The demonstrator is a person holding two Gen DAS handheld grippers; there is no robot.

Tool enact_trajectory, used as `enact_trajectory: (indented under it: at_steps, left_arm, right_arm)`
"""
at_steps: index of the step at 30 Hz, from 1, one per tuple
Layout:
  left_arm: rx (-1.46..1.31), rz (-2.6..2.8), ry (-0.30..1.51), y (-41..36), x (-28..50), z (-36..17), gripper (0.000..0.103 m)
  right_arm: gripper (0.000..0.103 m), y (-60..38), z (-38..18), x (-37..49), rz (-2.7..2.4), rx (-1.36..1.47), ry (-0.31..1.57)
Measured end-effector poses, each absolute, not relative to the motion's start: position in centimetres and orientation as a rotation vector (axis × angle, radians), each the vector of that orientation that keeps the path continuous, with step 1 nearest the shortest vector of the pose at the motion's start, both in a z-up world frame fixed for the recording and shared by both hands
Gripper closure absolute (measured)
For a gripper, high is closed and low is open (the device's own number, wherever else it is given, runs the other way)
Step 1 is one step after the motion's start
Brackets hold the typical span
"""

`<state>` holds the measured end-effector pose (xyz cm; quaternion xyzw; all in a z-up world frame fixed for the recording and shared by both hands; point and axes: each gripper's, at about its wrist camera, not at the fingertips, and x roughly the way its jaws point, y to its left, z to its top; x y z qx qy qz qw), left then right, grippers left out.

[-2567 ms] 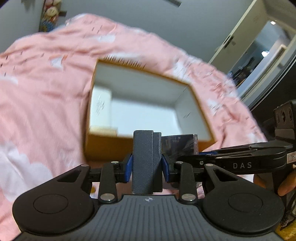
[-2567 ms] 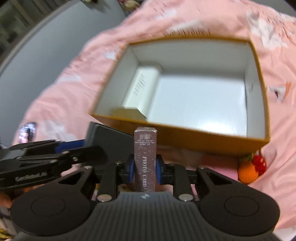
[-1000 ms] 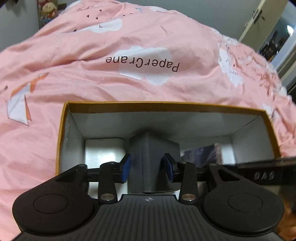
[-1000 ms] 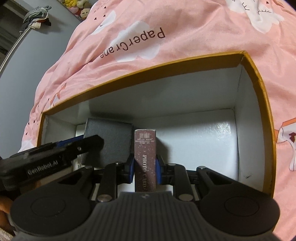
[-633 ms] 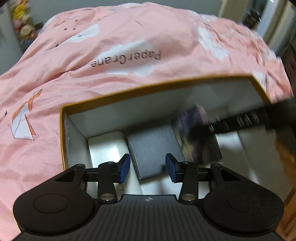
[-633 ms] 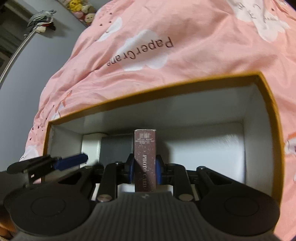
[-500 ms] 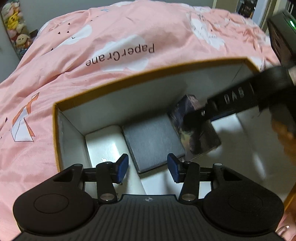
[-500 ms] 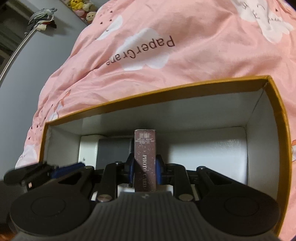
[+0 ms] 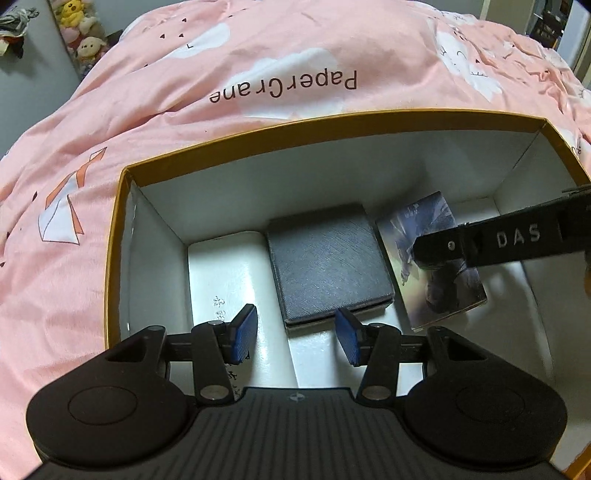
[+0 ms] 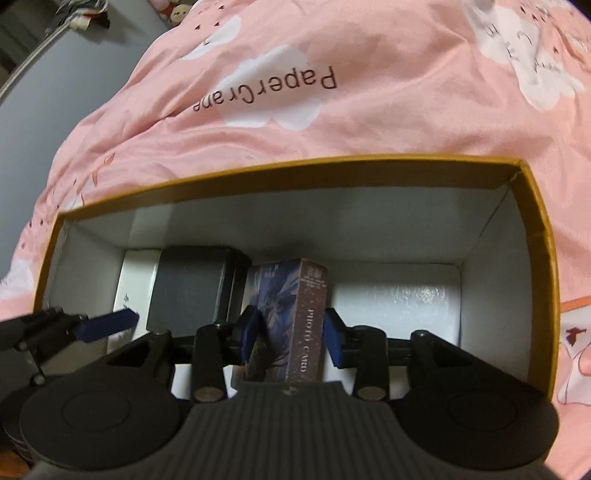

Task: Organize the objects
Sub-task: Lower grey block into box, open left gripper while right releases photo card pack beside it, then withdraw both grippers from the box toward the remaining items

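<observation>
Open cardboard box [image 9: 118,229] with mustard-yellow rim and white interior, resting on pink quilt [image 9: 184,92] printed with white clouds and the words "Paper Crane". Three items lined up along box floor, left to right: white flat box [image 9: 221,273] with small printed characters, against left wall; dark grey textured case [image 9: 327,264] lying flat just beside it; photo card box [image 9: 417,240] with bluish printed artwork next in row, tilted up off the floor on its right side. Left gripper [image 9: 297,334] inside box above near edge of grey case, blue pads wide apart, nothing between them. Right gripper [image 10: 290,339] also inside box, blue pads spread; photo card box [image 10: 295,314] between them, spine reading "PHOTO CARD" facing camera. Narrow gap visible at right pad; contact at left pad not resolvable. From left wrist view, right gripper's black finger marked "DAS" [image 9: 517,236] crossing in front of photo card box. Right portion of box floor bare white. Plush toys [image 9: 79,33] at far upper left, beyond quilt.
</observation>
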<state>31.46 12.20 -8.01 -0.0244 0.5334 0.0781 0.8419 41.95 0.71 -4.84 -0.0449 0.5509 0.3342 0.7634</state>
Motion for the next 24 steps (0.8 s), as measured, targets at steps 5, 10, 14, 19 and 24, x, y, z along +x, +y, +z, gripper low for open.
enact_trajectory:
  at_steps: [5,10,14,19,24]
  left_arm:
    - [-0.071,0.154,1.108,12.2,30.8,-7.7,0.046]
    - [-0.123,0.127,1.072,12.4,29.7,-6.9,0.046]
    - [-0.137,0.132,1.020,12.4,28.5,-6.0,0.046]
    - [-0.153,0.144,0.985,12.4,27.9,-5.7,0.046]
    - [-0.174,0.135,0.982,12.5,27.4,-5.8,0.046]
  right_arm:
    - [0.052,1.4,-4.4,41.3,0.736,-0.187,1.151]
    - [0.047,1.7,-3.8,40.2,0.803,-0.313,1.143]
    - [0.037,1.9,-3.6,39.1,0.855,-0.451,1.107]
    - [0.037,3.0,-4.4,37.4,0.914,-0.660,1.064]
    - [0.038,4.5,-5.8,36.6,0.956,-0.836,1.019]
